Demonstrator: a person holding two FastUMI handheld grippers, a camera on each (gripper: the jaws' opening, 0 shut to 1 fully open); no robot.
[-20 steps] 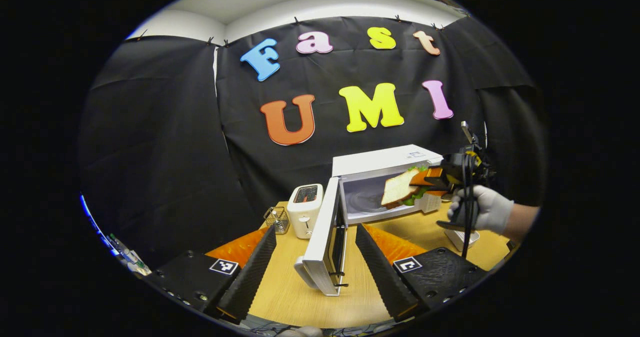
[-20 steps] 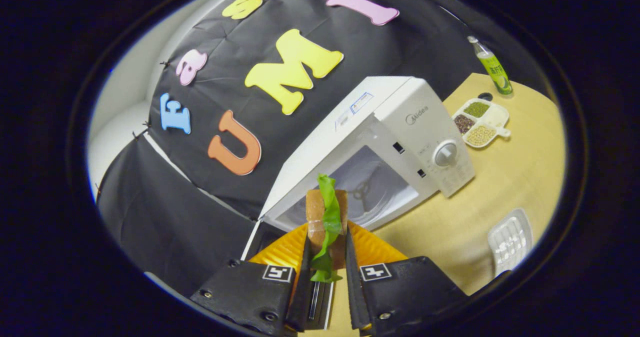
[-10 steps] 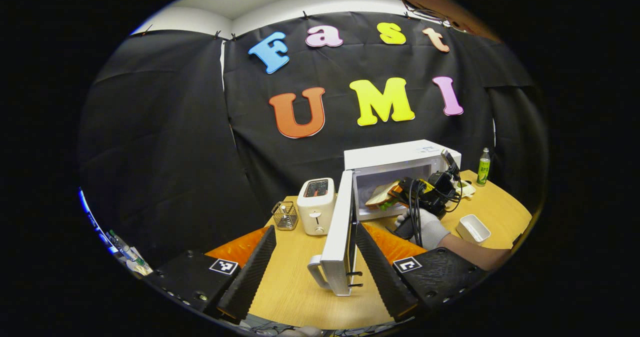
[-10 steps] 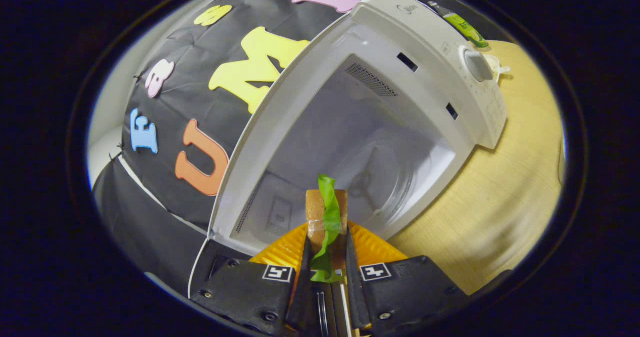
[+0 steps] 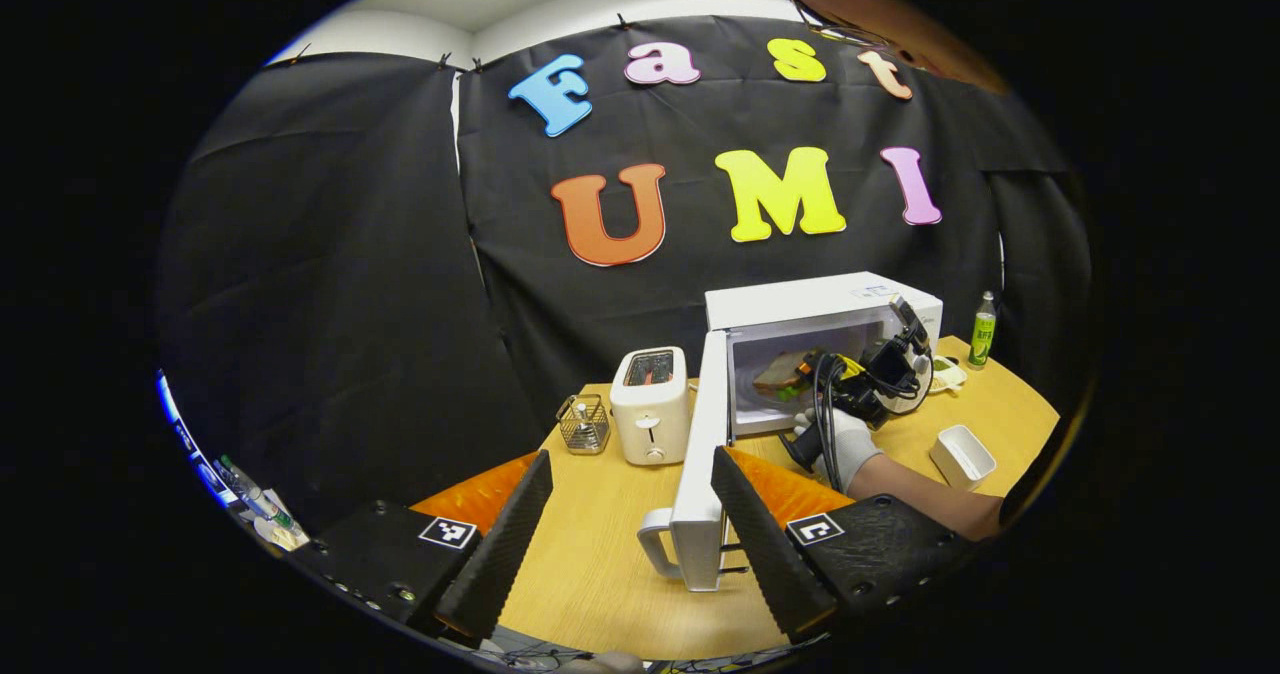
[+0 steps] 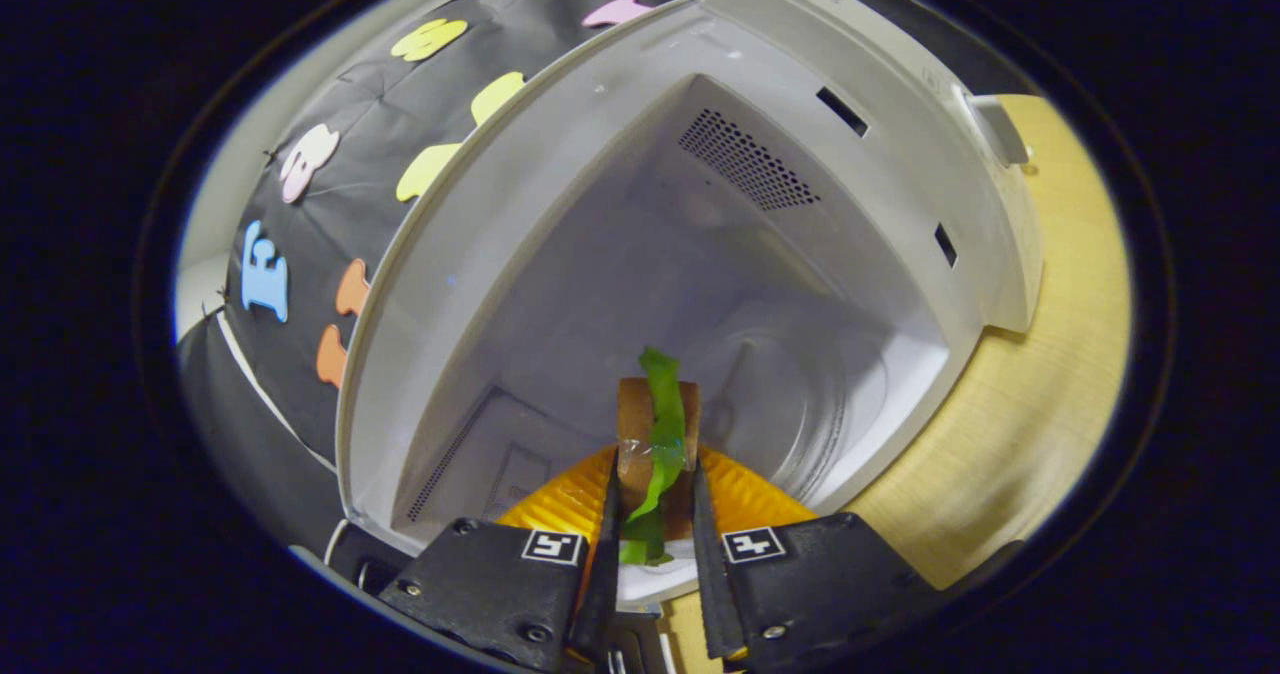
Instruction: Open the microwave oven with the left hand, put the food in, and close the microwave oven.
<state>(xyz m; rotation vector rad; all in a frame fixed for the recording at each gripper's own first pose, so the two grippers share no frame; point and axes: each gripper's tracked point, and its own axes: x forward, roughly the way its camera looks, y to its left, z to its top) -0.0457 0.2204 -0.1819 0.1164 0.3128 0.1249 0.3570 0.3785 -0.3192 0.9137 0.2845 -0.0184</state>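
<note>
The white microwave [image 5: 820,302] stands at the back of the wooden table with its door [image 5: 702,484] swung wide open toward me. My right gripper [image 6: 650,494] is shut on a sandwich [image 6: 655,439] of two bread slices with green lettuce between them, and reaches into the microwave's cavity [image 6: 700,284] above the glass turntable [image 6: 790,394]. In the left gripper view the sandwich [image 5: 783,377] sits inside the opening, held by the right gripper [image 5: 812,379] in a gloved hand [image 5: 838,444]. My left gripper [image 5: 632,494] is open and holds nothing, just short of the door's edge.
A white toaster [image 5: 651,404] and a small wire basket [image 5: 582,423] stand left of the microwave. A white rectangular dish [image 5: 962,455] lies right of the forearm, and a green bottle [image 5: 984,329] stands at the far right. Bare tabletop [image 5: 590,564] lies between my left fingers.
The right gripper carried the sandwich from in front of the microwave into its cavity. The left gripper view has shifted a little, so the open door sits nearer its right finger.
</note>
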